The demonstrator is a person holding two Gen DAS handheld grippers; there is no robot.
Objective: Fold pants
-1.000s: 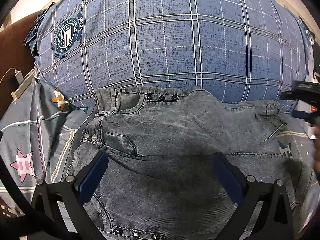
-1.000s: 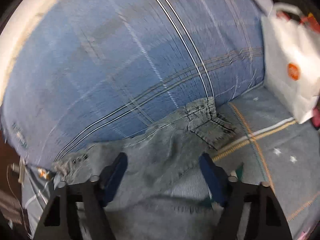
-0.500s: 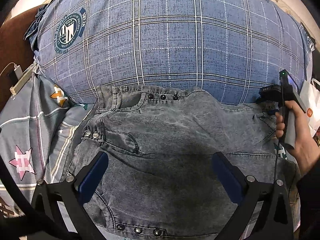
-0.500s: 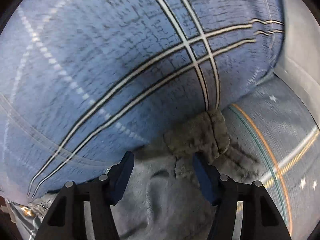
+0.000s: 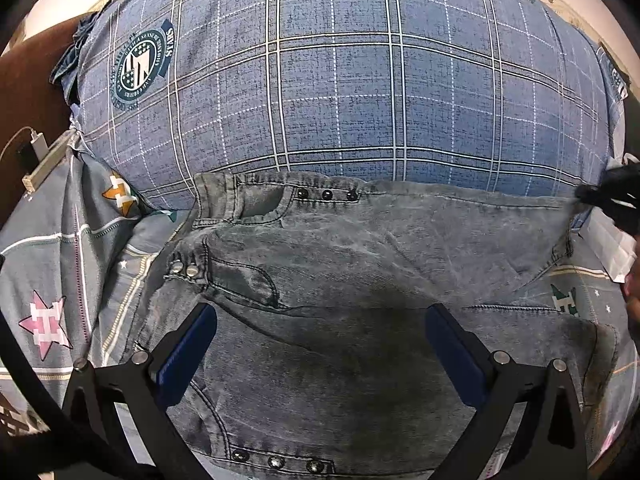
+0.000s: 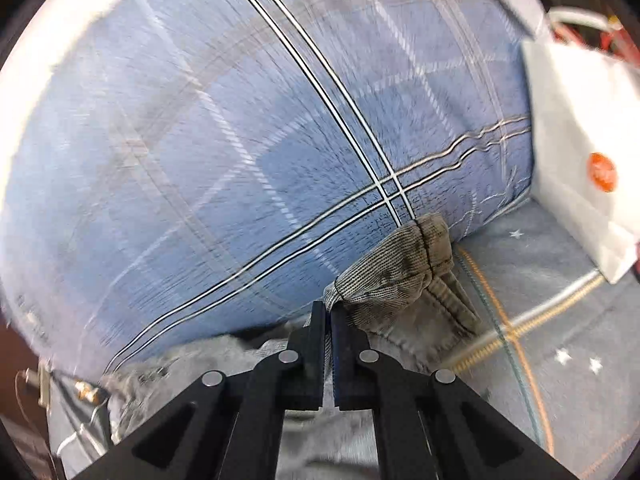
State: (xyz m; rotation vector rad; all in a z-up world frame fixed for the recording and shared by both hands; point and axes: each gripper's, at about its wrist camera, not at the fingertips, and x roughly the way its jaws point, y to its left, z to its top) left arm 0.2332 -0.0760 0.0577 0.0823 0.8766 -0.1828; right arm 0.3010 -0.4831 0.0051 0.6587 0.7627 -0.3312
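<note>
Grey washed denim pants point(image 5: 360, 264) lie spread on the bed against a large blue plaid pillow point(image 5: 340, 80). My left gripper point(image 5: 320, 344) is open and hovers just above the pants' middle, fingers apart on either side. My right gripper point(image 6: 327, 316) is shut on the pants' far right corner point(image 6: 404, 280), which bunches up beside the fingers at the pillow's base. The right gripper also shows in the left wrist view point(image 5: 612, 196) at the right edge, pulling that corner taut.
The bed sheet point(image 5: 60, 264) is grey with star prints. A white paper bag point(image 6: 576, 152) stands at the right beside the pillow. A charger and cable point(image 5: 36, 148) lie at the left by a brown headboard.
My right gripper has closed on the pants' right corner and drawn it out to the right, flattening the top edge. My left gripper stays open in place.
</note>
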